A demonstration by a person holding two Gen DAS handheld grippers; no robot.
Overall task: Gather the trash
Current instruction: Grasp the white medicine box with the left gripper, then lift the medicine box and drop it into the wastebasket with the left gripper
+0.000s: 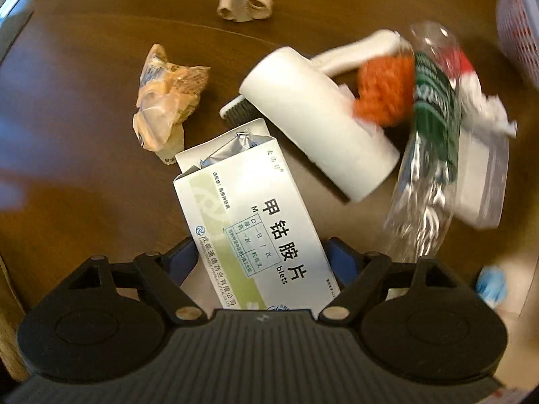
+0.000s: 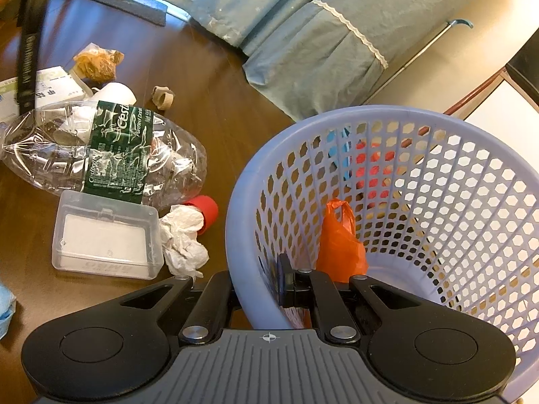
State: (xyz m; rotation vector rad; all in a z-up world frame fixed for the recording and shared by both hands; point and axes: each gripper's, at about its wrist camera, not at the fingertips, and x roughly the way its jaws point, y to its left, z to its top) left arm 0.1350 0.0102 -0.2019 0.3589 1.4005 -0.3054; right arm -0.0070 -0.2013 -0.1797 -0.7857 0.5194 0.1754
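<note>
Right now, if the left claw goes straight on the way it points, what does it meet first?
Most likely the medicine box: it lies between the open left claw fingers, on the table. Depth is unclear.

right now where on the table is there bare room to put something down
Bare table left of the wrapper, and between wrapper and tape ring. Crowded on the right: pill box, white roll, bottle and clear case touch or overlap, beside the basket.

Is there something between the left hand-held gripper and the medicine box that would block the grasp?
Nothing visible does. The left hand-held gripper is open, and the medicine box already lies between its blue fingers. The white roll lies past the box's far end, outside the jaws.
</note>
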